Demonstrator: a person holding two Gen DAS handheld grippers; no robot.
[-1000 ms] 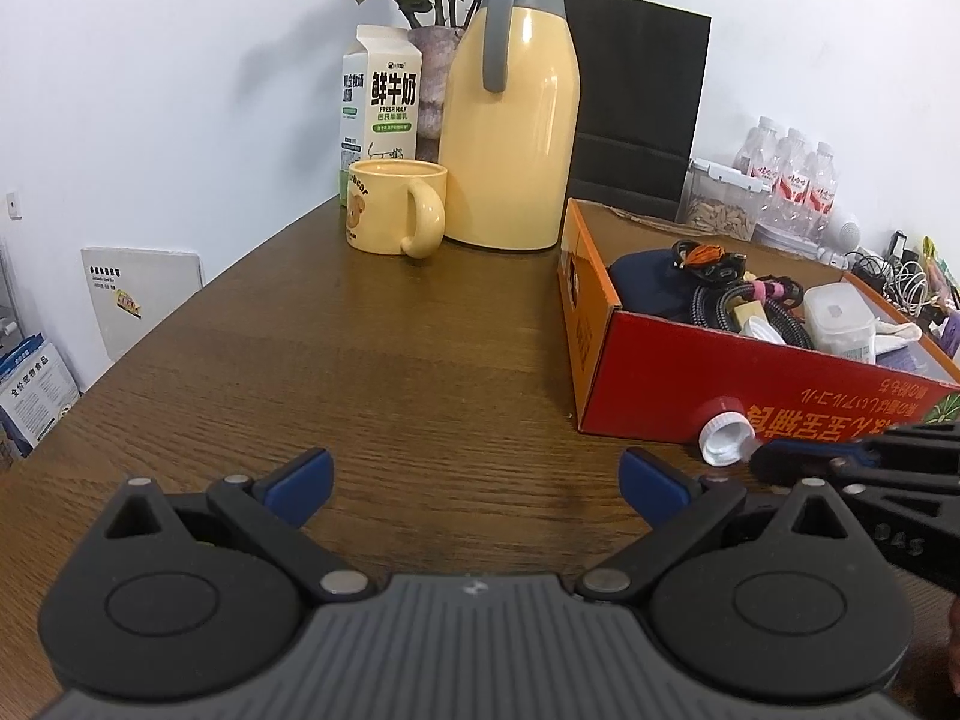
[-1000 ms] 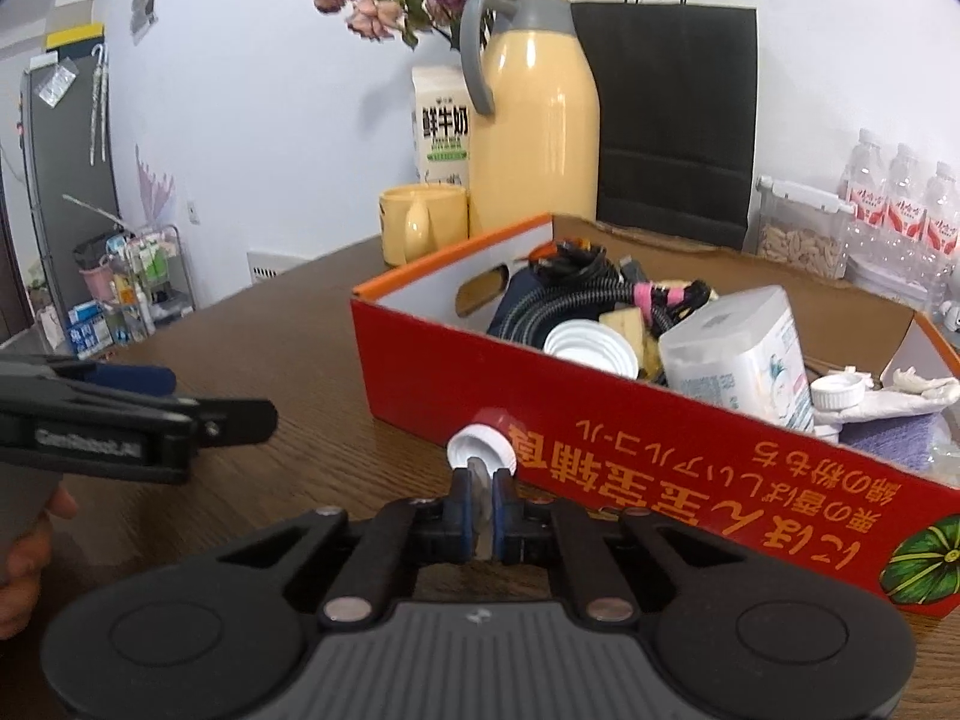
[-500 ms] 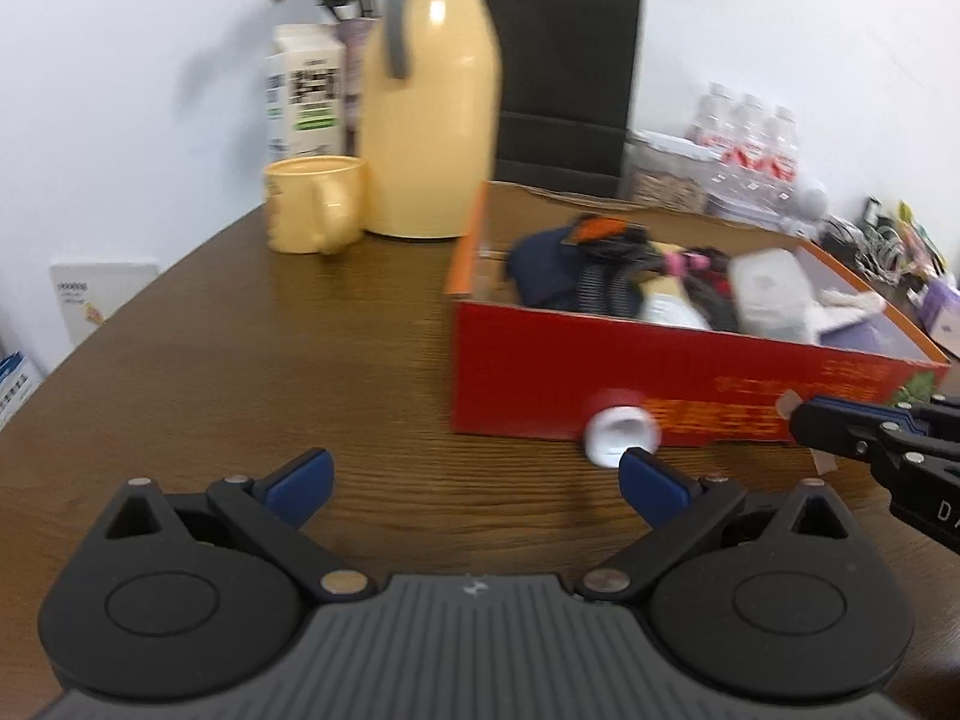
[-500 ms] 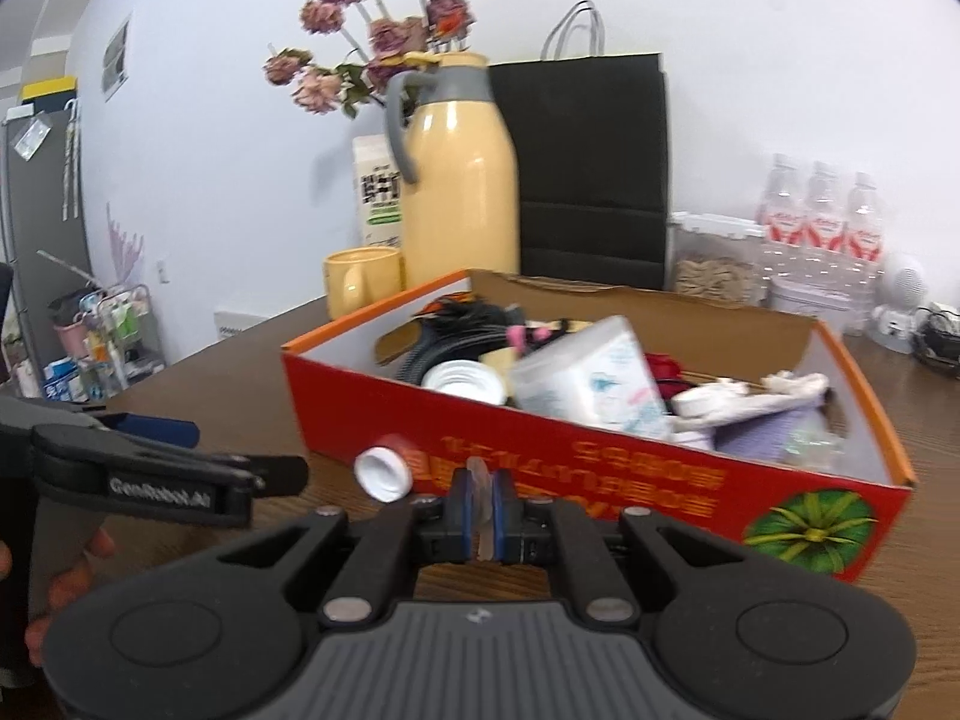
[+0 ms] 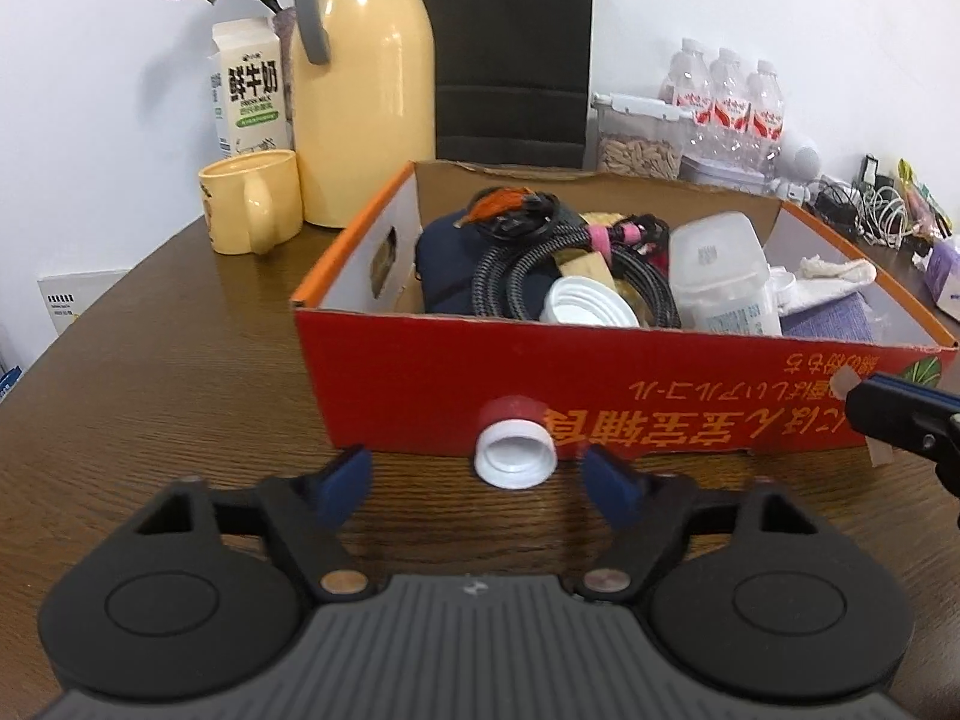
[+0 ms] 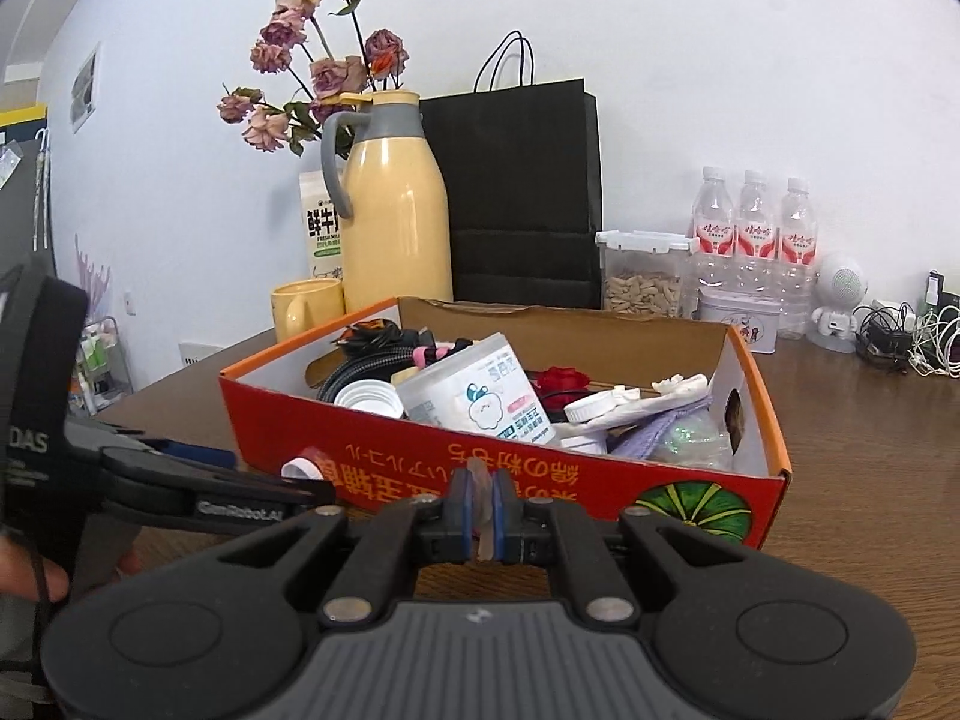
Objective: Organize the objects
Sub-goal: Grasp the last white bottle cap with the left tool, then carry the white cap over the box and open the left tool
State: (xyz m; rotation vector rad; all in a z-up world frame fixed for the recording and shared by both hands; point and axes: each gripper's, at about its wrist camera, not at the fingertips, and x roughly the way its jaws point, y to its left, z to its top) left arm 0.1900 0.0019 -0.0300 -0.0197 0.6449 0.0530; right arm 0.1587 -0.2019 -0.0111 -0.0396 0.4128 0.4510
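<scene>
A small white cap with a red base [image 5: 513, 449] lies on the brown table against the front wall of a red cardboard box [image 5: 660, 396]. My left gripper [image 5: 474, 480] is open, its blue pads on either side of the cap and just short of it. The cap also shows in the right wrist view [image 6: 303, 466], at the box's [image 6: 600, 474] left front. My right gripper [image 6: 480, 504] is shut on a thin translucent strip [image 6: 482, 510] in front of the box. The box holds cables, a white lid, a plastic tub and cloths.
Behind the box stand a yellow thermos [image 5: 366, 84], a yellow mug [image 5: 252, 210], a milk carton [image 5: 249, 96], a black paper bag [image 6: 522, 198], a seed container [image 6: 642, 273] and water bottles [image 6: 750, 228]. Cables and chargers [image 6: 900, 342] lie at the far right.
My left gripper swung right to face the box and now brackets the cap. My right gripper moved right and back, away from the cap, staying shut.
</scene>
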